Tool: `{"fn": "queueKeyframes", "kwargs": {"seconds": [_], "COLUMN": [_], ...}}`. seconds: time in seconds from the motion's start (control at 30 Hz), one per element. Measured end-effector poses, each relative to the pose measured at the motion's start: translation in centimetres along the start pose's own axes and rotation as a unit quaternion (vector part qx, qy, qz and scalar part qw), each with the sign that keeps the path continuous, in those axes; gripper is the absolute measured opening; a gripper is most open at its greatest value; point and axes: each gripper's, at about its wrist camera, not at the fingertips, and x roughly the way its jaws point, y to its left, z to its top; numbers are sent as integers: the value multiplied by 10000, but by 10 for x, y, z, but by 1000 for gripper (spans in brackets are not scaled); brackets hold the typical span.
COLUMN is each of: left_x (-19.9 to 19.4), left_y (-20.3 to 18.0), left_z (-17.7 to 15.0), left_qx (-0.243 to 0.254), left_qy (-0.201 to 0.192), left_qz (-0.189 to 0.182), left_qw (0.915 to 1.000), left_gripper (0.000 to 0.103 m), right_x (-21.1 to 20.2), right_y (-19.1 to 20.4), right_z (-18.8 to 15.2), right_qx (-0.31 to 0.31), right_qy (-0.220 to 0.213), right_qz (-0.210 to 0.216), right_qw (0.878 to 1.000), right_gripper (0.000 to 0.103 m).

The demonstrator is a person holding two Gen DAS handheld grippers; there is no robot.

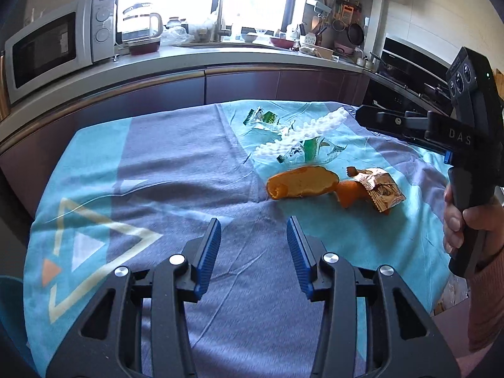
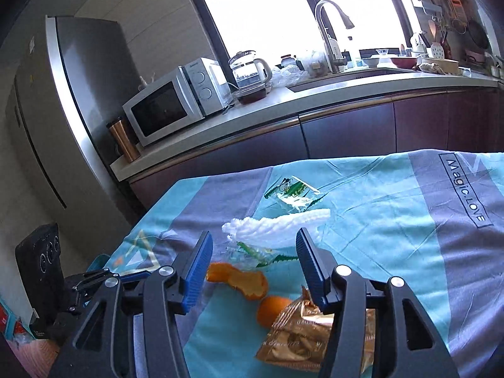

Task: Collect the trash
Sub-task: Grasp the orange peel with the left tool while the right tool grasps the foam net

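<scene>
On the far left, the left gripper (image 1: 253, 236), a black hand-held tool with blue ribbed pads, is hanging over a bare grey band of the teal and grey patterned cloth (image 1: 176, 157) that is covering the table. Its jaws are standing partly apart with nothing between them, so it is carrying no trash.

Moving right, the litter is lying in one loose cluster, all of it resting on the cloth. Farthest back, a clear plastic wrapper with green printing (image 1: 261, 117) is sitting flat. Just in front of it a strip of white foam netting (image 1: 307, 132) is stretching diagonally, overlapping a second crumpled clear wrapper with green print (image 1: 310, 152). Nearer the camera a long curl of orange peel (image 1: 300, 182) is lying with its pale inside up, and just beside it a smaller piece of orange peel (image 1: 351, 193) is tucked partly under a crinkled gold-brown foil snack packet (image 1: 379, 192).

On the right, the right gripper (image 2: 253, 266), held by a person's hand (image 1: 463, 223), is hovering above the cluster. Its jaws are parted and empty, with the peel and foam netting showing between them but lower down, untouched.

No bin or bag for the trash is showing in either view. Judging from this, collection is barely beginning: every visible piece is waiting to be picked up.
</scene>
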Motion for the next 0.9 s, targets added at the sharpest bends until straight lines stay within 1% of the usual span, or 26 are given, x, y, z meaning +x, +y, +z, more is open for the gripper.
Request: {"fn": "queueKeyframes", "kwargs": {"seconds": [0.2, 0.33, 0.37, 0.4, 0.43, 0.47, 0.5, 0.57, 0.63, 0.67, 0.77, 0.87, 0.9], "left_x": [34, 52, 57, 61, 64, 67, 70, 75, 78, 79, 79, 76, 73], "left_y": [-12, -14, -16, -16, -16, -17, -16, -16, -15, -16, -15, -15, -15], "left_z": [15, 24, 26, 29, 31, 33, 34, 36, 36, 35, 34, 34, 32], "left_qx": [33, 14, 8, -6, -15, -21, -52, -121, -164, -176, -196, -227, -229], "left_qy": [247, 433, 508, 559, 594, 612, 637, 692, 740, 752, 728, 671, 646], "left_qz": [-41, -47, -89, -116, -117, -148, -194, -250, -271, -265, -254, -267, -271], "left_qw": [9997, 9990, 9987, 9984, 9982, 9980, 9978, 9972, 9968, 9967, 9968, 9971, 9973], "left_gripper": [43, 43, 42, 42, 41, 35, 33, 26, 18, 17, 16, 15, 14], "right_x": [21, 30, 32, 33, 33, 32, 32, 30, 27, 26, 22, 14, 12], "right_y": [-1, 0, -1, -2, -3, -4, -5, -6, -8, -8, -10, -13, -15], "right_z": [9, 9, 9, 8, 8, 8, 8, 9, 10, 11, 12, 11, 11], "right_qx": [-148, -207, -220, -210, -190, -186, -187, -186, -179, -175, -129, -58, -27], "right_qy": [185, 249, 272, 274, 273, 278, 270, 247, 202, 192, 163, 103, 78], "right_qz": [26, 27, 26, 22, 50, 80, 91, 93, 93, 92, 106, 90, 69], "right_qw": [9997, 9995, 9994, 9994, 9994, 9994, 9994, 9995, 9996, 9996, 9997, 9999, 9999], "right_gripper": [56, 55, 49, 41, 37, 28, 17, 9, 8, 6, 6, 9, 12]}}
